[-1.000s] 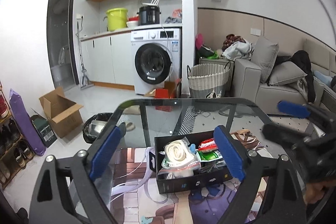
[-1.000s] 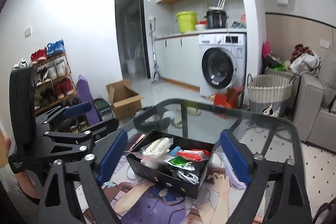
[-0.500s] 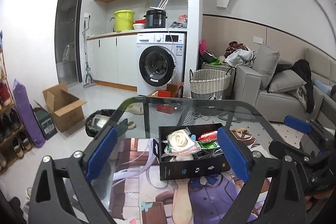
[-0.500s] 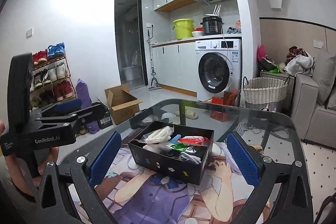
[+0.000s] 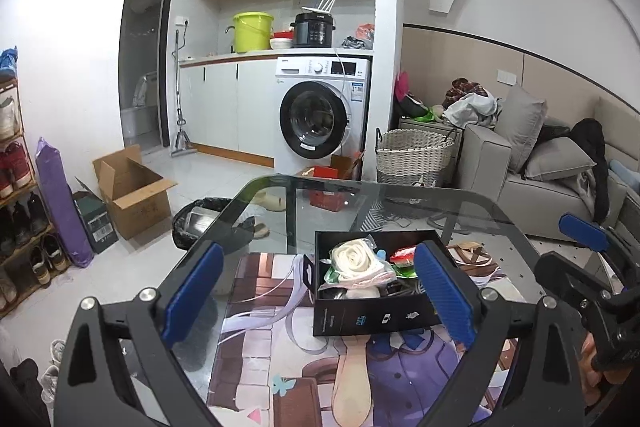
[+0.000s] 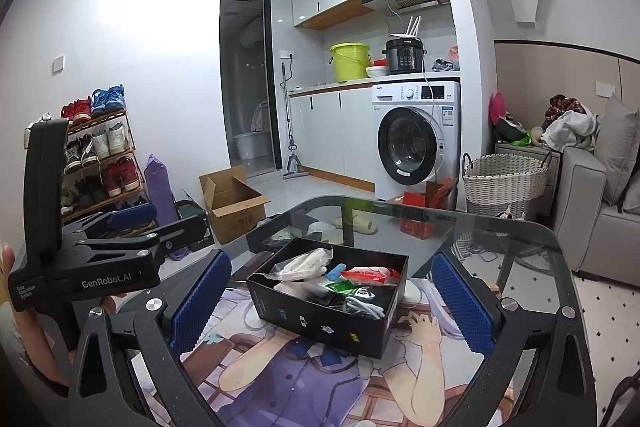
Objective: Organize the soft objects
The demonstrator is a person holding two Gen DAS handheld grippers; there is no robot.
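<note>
A black open box (image 5: pixel 374 319) (image 6: pixel 320 319) stands on a printed mat on the glass table. It holds soft items: a bagged white coiled roll (image 5: pixel 354 259) (image 6: pixel 302 263), a red packet (image 6: pixel 370 274), a green packet (image 6: pixel 346 289) and a white cable bundle (image 6: pixel 360 307). My left gripper (image 5: pixel 318 293) is open, a little short of the box, nothing between its blue pads. My right gripper (image 6: pixel 330 301) is open wide, the box seen between its pads but farther off and untouched. Each gripper shows at the edge of the other's view.
The glass table (image 6: pixel 500 231) ends in a rounded far edge. Beyond on the floor stand a cardboard box (image 5: pixel 132 187), a black bin (image 5: pixel 200 219), a wicker basket (image 5: pixel 414 157) and a washing machine (image 5: pixel 320 115). A grey sofa (image 5: pixel 520 171) lies right, a shoe rack (image 6: pixel 96 159) left.
Both views have tilted up and settled, so the box now sits lower and closer in frame. The right gripper's pads stand slightly wider apart than a second ago. Nothing was grasped.
</note>
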